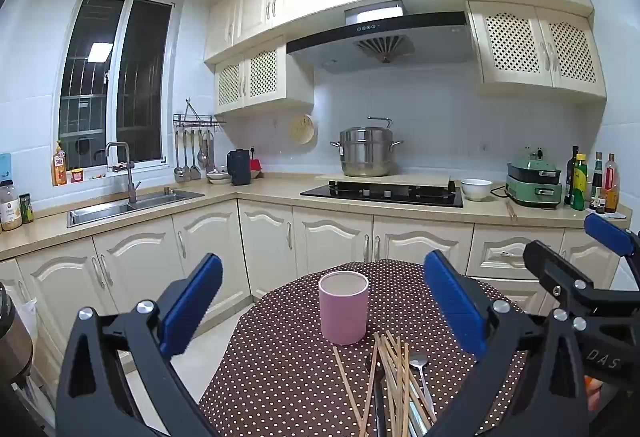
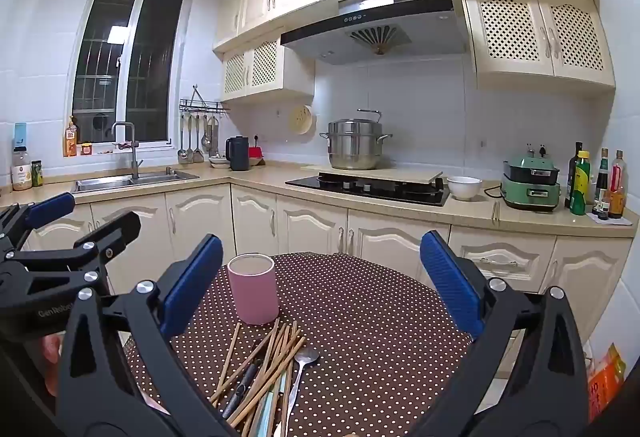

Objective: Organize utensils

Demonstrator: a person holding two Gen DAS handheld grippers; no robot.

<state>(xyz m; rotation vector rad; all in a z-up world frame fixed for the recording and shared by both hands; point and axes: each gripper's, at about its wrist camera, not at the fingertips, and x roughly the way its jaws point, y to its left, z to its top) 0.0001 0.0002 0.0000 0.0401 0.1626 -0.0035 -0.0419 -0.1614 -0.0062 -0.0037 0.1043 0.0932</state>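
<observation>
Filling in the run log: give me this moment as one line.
left gripper: open, empty | right gripper: open, empty | cup: upright, empty | chopsticks, spoon: piled on table | stage: nothing grasped yet

A dotted brown table (image 1: pixel 304 357) bears an upright pink cup (image 1: pixel 343 307), loose chopsticks (image 1: pixel 394 385) and a spoon (image 1: pixel 421 367).

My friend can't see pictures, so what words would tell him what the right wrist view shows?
An open tool hangs over a polka-dot table with a pink cup and a loose pile of wooden chopsticks and a metal spoon. Behind is a kitchen with a steel pot on the stove.
</observation>
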